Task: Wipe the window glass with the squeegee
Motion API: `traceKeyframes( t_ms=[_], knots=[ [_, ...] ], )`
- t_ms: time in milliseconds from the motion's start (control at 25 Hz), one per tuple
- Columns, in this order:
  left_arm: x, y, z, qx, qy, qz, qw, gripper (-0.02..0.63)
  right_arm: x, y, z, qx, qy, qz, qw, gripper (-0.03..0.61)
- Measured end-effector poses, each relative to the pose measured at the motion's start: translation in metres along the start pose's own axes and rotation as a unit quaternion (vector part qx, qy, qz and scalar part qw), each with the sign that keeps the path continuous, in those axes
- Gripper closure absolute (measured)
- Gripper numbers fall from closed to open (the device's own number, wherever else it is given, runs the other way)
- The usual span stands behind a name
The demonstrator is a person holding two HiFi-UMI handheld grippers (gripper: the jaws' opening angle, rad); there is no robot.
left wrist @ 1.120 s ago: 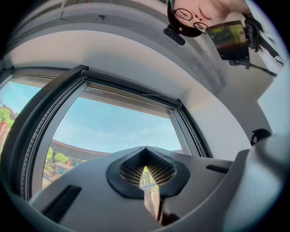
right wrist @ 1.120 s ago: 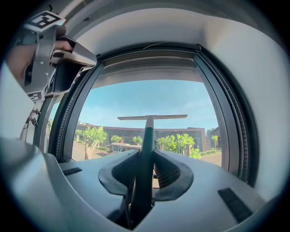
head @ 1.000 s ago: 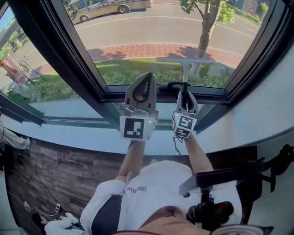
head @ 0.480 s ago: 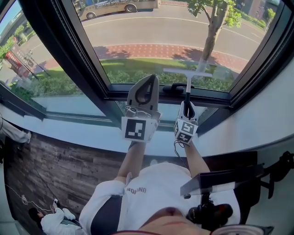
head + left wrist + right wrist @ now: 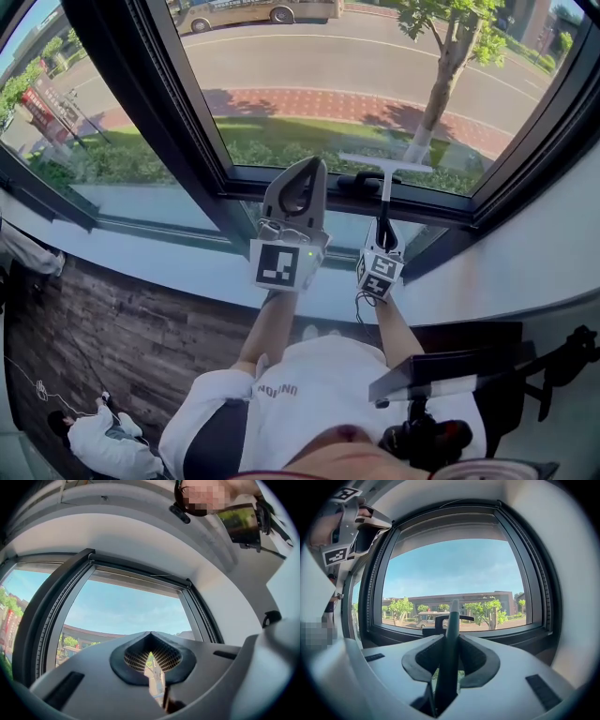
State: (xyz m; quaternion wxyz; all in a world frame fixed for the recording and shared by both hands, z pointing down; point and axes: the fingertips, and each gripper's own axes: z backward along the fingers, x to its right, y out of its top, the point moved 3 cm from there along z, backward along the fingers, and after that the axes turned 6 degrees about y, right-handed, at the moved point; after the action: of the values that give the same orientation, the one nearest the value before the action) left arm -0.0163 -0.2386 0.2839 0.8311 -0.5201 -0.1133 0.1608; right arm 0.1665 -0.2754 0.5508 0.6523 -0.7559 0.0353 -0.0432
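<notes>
Squeegee (image 5: 385,192) stands upright in my right gripper (image 5: 382,231). The jaws are clamped on its dark handle, and in the right gripper view this handle runs up between the two pads. The pale blade at the top lies crosswise, in front of the low part of the window glass (image 5: 319,75), just above the dark frame (image 5: 272,183). My left gripper (image 5: 300,183) hangs just beside it, on the left. Its jaws are pressed together and nothing is between them. Both grippers are over the white sill (image 5: 159,258). Outside I see grass (image 5: 281,141), a road (image 5: 309,52) and a tree (image 5: 439,89).
</notes>
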Motion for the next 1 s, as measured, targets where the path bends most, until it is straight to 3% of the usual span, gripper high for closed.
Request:
traceKeyframes(
  t_ms=[200, 360, 520, 680, 840, 1000],
  knots=[
    [0.004, 0.000, 0.001, 0.000, 0.010, -0.005, 0.9999, 0.620, 0.005, -0.005, 0.004, -0.012, 0.002, -0.007, 1.000, 0.486],
    [0.002, -0.004, 0.010, -0.005, 0.030, -0.006, 0.9995, 0.619, -0.002, 0.032, 0.020, 0.049, 0.004, 0.009, 0.999, 0.486],
    [-0.008, -0.006, 0.023, -0.010, 0.052, -0.014, 0.9985, 0.620, -0.030, 0.125, 0.027, 0.166, 0.028, 0.027, 0.985, 0.486],
    [-0.028, -0.004, 0.036, -0.013, 0.069, -0.013, 0.9975, 0.620, -0.077, 0.236, 0.030, 0.273, 0.085, 0.025, 0.958, 0.486],
    [-0.061, 0.004, 0.045, -0.003, 0.077, -0.015, 0.9969, 0.619, -0.136, 0.334, 0.016, 0.331, 0.134, 0.028, 0.934, 0.486],
    [-0.102, 0.009, 0.060, -0.002, 0.065, -0.024, 0.9976, 0.620, -0.190, 0.395, 0.000, 0.377, 0.124, 0.049, 0.917, 0.486]
  ],
)
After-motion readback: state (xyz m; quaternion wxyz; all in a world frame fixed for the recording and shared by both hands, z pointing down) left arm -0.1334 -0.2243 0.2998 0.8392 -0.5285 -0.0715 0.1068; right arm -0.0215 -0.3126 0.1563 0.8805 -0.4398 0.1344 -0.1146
